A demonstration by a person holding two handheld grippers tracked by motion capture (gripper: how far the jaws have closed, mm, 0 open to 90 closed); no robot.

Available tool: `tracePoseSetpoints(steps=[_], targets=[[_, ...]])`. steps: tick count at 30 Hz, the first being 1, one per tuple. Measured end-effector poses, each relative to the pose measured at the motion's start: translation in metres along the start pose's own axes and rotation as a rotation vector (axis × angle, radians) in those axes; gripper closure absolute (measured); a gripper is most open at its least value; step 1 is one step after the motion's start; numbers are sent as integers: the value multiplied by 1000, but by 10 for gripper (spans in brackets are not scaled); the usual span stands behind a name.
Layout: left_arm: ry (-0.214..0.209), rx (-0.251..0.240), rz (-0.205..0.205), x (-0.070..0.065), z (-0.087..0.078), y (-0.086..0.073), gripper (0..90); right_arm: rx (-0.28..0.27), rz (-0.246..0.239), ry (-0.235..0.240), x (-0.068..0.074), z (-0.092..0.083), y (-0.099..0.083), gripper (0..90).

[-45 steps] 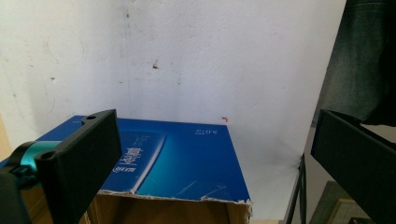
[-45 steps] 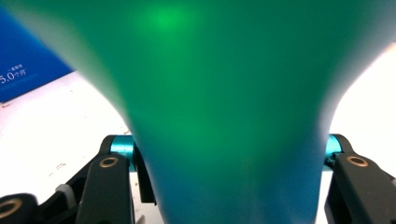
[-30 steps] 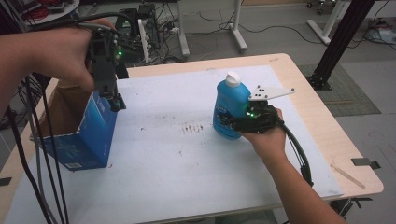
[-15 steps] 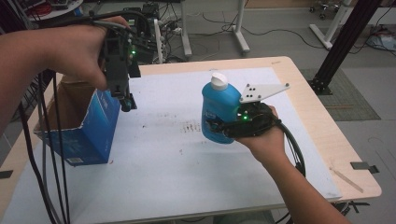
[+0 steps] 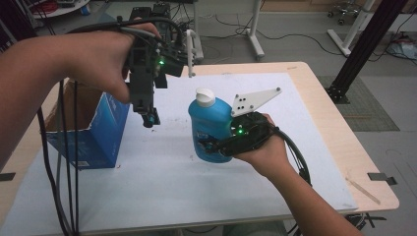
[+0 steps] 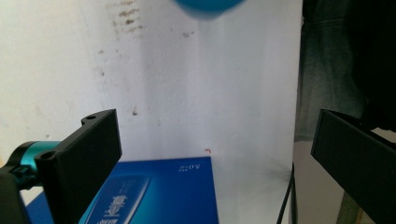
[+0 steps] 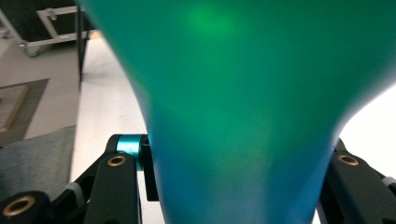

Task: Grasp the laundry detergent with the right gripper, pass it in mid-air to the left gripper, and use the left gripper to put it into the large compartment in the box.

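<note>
Blue plastic is what the right gripper point(image 5: 212, 146) clamps: a blue bottle point(image 5: 210, 129) with a white cap, held by its lower body and lifted clear of the surface point(image 5: 305, 162), tilted slightly with the cap up and away from the person. In the right gripper view the bottle's narrowed waist point(image 7: 233, 154) sits squeezed between the two black jaws, pressed on both sides. The grey three-cornered plate on that gripper sticks up just beside the bottle's shoulder.

The left gripper point(image 5: 150, 119) hangs pointing down, above the near right corner of an open blue cardboard box point(image 5: 101, 135) that stands on the left part of the surface. Its jaws are spread wide with nothing between them, as the left gripper view shows: the box's blue printed panel point(image 6: 163, 191) lies below them, and the white sheet covering the surface lies beyond. The bottle's rounded base point(image 6: 208, 7) shows blurred at the top edge of that view. Bottle and box are apart, with bare white sheet between them.
</note>
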State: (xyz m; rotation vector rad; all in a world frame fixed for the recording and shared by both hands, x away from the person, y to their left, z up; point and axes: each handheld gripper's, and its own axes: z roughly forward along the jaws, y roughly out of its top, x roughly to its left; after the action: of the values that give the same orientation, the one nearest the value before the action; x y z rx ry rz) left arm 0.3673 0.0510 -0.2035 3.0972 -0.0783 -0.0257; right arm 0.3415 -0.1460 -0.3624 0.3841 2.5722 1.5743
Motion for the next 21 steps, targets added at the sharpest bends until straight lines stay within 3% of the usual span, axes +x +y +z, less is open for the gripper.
tracePoseSetpoints(steps=[12, 21], targets=[[7, 3, 66, -18, 4, 27, 16, 9, -35, 99, 16, 22, 15, 453], [7, 7, 56, -24, 7, 32, 16, -10, -49, 138, 23, 28, 28, 454]])
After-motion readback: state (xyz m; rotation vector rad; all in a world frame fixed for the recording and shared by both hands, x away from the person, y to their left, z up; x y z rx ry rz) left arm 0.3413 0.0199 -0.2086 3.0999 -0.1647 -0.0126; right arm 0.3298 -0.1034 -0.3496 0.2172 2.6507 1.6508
